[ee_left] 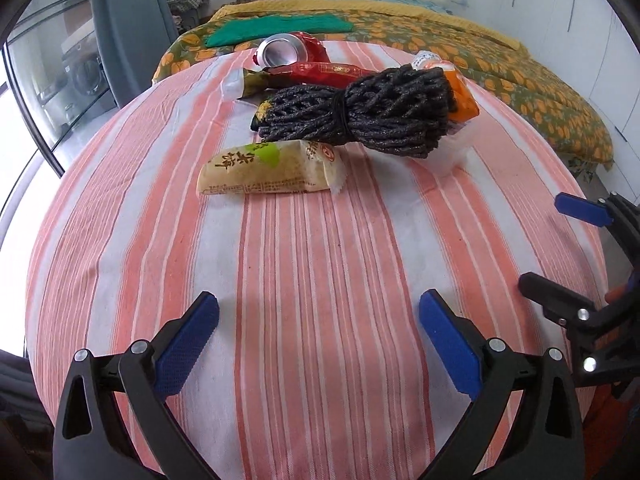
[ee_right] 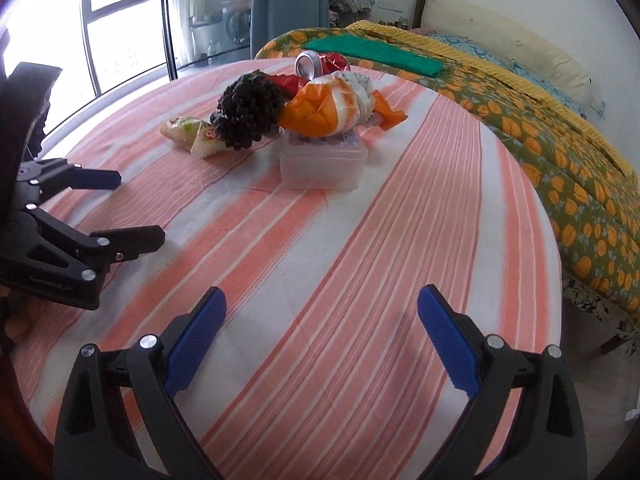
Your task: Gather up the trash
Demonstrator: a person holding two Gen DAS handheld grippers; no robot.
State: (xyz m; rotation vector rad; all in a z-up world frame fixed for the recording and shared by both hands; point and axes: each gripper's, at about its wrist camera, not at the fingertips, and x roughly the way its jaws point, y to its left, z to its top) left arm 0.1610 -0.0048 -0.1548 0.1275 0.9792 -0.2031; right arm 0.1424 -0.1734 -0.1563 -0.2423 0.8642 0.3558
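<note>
While both claws (ee_left: 319,340) (ee_right: 322,336) gape empty, beige snack wrapper (ee_left: 270,170) shows Chinese characters, unreadable.

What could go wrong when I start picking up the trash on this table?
1. The rope bundle lies across the wrappers and over the orange bag, so pulling either may drag it along.
2. The crushed can lies on its side near the far edge of the table; a nudge could roll it off.
3. The pale snack packet lies flat on the cloth, so an open tool might pinch the fabric too.
</note>
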